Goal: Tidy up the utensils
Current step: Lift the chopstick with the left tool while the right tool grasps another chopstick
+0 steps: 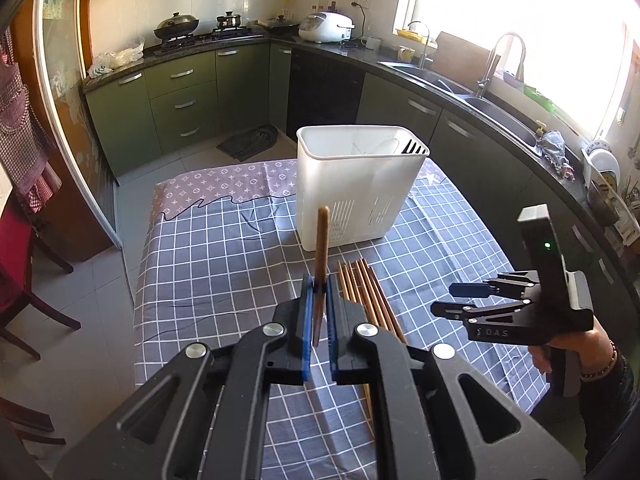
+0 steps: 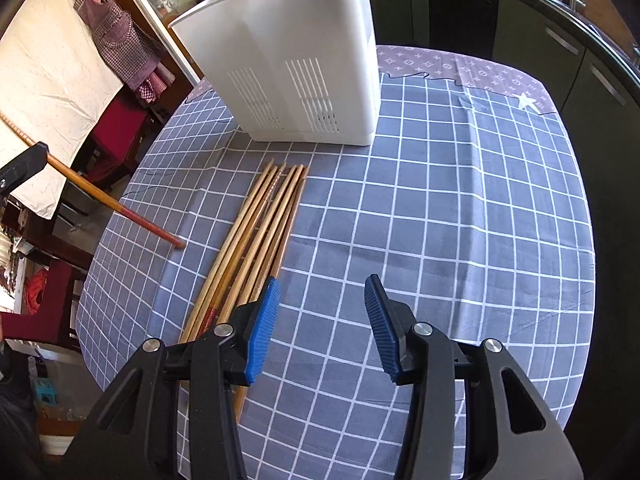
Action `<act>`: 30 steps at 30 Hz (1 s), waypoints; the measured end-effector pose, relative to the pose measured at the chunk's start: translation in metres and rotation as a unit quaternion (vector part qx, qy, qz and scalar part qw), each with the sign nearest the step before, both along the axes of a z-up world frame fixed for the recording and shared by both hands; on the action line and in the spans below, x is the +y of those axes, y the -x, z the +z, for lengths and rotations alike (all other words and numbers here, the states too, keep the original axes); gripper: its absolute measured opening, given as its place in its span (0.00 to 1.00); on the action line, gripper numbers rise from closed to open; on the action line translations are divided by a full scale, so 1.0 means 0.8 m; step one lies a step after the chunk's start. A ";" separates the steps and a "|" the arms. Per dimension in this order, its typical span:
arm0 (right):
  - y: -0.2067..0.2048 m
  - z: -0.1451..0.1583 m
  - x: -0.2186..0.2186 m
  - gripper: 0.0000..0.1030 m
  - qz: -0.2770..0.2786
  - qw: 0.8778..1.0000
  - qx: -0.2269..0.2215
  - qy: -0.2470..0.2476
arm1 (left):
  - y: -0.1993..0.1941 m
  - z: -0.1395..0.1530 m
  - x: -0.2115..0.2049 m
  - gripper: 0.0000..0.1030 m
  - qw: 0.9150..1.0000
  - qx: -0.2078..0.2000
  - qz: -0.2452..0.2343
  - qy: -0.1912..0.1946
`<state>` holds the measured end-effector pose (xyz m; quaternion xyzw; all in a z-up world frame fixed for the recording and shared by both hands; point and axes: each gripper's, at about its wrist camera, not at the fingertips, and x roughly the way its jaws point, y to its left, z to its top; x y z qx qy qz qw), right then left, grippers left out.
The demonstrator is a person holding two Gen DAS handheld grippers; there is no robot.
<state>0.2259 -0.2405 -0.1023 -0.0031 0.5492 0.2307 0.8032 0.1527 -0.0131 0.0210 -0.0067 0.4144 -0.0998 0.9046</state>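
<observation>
Chopstick point(image 1: 321, 264) sits clamped upright in the left tongs point(image 1: 319, 320), holder point(image 1: 356, 188) just ahead; next calls for lifting over its rim. Right tongs point(image 2: 320, 320) gape beside the pile point(image 2: 256, 240).

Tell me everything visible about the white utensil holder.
The holder is a tall white plastic bin, translucent-looking, open on top, with vertical drain slots low on its sides. It stands upright on the checked tablecloth, beyond the chopsticks lying there, apart from them. Inside, a divider and dark fork tines show at the right end. Neither gripper touches it.
</observation>
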 end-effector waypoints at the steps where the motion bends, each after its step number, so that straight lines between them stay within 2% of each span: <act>1: -0.006 -0.002 0.005 0.36 0.002 1.000 0.008 -0.001 | 0.001 0.000 0.000 0.06 1.000 -0.001 -0.001 0.000; 5: -0.023 -0.014 0.029 0.24 0.010 0.999 0.029 0.014 | 0.004 0.002 0.001 0.06 1.000 -0.003 -0.005 0.002; 9: -0.034 -0.026 0.047 0.24 0.015 0.999 0.041 0.030 | 0.006 0.002 0.003 0.06 1.000 -0.005 -0.006 0.003; 11: -0.038 -0.030 0.054 0.20 0.018 0.998 0.047 0.034 | 0.007 0.002 0.003 0.06 1.000 -0.005 -0.008 0.001; 22: -0.043 -0.046 0.076 0.19 0.026 0.996 0.055 0.070 | 0.006 0.000 -0.003 0.06 1.000 -0.002 -0.020 -0.001; 30: -0.040 -0.040 0.075 0.19 0.021 0.995 0.051 0.081 | 0.004 -0.001 -0.002 0.06 1.000 0.001 -0.021 -0.004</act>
